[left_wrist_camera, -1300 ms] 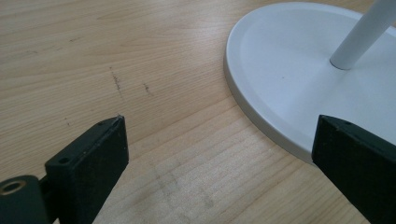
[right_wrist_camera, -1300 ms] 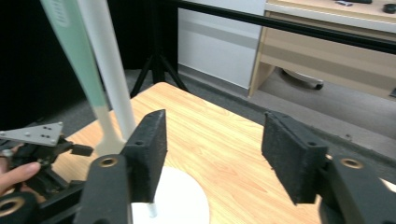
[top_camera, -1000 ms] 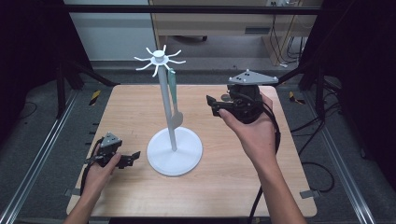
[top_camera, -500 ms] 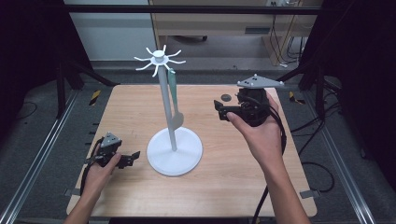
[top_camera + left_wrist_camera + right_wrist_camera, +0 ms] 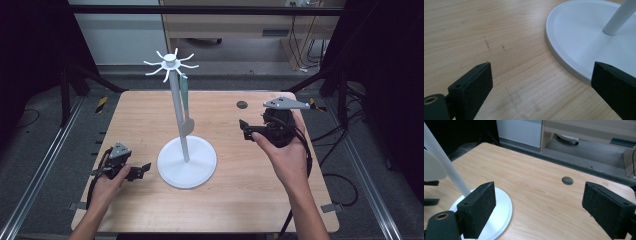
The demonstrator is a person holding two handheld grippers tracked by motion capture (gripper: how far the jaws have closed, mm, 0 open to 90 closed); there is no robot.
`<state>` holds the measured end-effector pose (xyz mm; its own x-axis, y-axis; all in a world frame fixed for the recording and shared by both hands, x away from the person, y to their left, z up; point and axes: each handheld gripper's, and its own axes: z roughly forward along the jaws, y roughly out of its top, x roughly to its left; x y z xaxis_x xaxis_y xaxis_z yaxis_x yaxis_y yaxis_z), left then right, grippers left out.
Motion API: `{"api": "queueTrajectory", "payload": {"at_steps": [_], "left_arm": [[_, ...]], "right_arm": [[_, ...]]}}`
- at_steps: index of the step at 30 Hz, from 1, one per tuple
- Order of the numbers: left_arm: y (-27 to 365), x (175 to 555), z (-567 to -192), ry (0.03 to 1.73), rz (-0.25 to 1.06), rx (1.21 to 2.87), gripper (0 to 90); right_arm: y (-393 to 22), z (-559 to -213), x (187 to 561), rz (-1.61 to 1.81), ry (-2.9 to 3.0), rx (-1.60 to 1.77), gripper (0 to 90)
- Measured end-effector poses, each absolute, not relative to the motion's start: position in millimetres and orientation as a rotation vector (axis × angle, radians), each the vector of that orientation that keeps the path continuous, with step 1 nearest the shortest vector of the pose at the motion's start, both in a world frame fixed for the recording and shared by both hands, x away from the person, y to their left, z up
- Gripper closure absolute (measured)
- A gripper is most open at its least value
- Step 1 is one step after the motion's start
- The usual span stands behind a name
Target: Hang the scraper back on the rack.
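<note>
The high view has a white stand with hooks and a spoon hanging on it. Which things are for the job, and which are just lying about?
For the job:
white stand
spoon hanging from a hook
right tool, open, holding nothing
left tool, open, beside the stand's base

Just there:
wooden table
round hole in the table

- 1 white stand [image 5: 186, 160] with a round base
- 1 spatula-like utensil [image 5: 185, 107] hanging on it
- 2 hand-held grippers: left gripper [image 5: 141, 170], right gripper [image 5: 244, 129]
- 1 wooden table [image 5: 235, 200]
</note>
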<state>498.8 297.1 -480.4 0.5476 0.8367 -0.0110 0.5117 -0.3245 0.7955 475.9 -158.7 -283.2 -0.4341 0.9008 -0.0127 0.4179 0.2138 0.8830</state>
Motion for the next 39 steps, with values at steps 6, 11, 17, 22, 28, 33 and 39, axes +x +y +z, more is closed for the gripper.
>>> {"api": "queueTrajectory", "payload": {"at_steps": [6, 11, 17, 22, 28, 33, 39], "left_arm": [[297, 499, -480, 1.088, 0.528, 1.998, 3.4], [296, 499, -480, 1.079, 0.526, 2.003, 3.3], [295, 499, -481, 1.08, 0.524, 2.004, 3.3], [295, 499, -481, 1.078, 0.523, 2.002, 3.1], [295, 499, -480, 1.072, 0.519, 1.999, 3.1], [296, 499, -480, 1.074, 0.52, 1.991, 3.1], [295, 498, -480, 1.066, 0.521, 1.994, 3.1]], "right_arm": [[-169, -300, 474, 1.135, 1.952, 1.25, 11.2], [-175, -314, 471, 1.12, 1.938, 1.268, 8.8], [-182, -335, 469, 1.092, 1.923, 1.3, 6.3], [-187, -354, 467, 1.086, 1.938, 1.33, 5.8], [-191, -381, 467, 1.048, 1.965, 1.384, 6.3], [-194, -399, 466, 1.04, 2.009, 1.385, 6.0], [-195, -416, 465, 0.997, 2.011, 1.413, 6.6]]}}
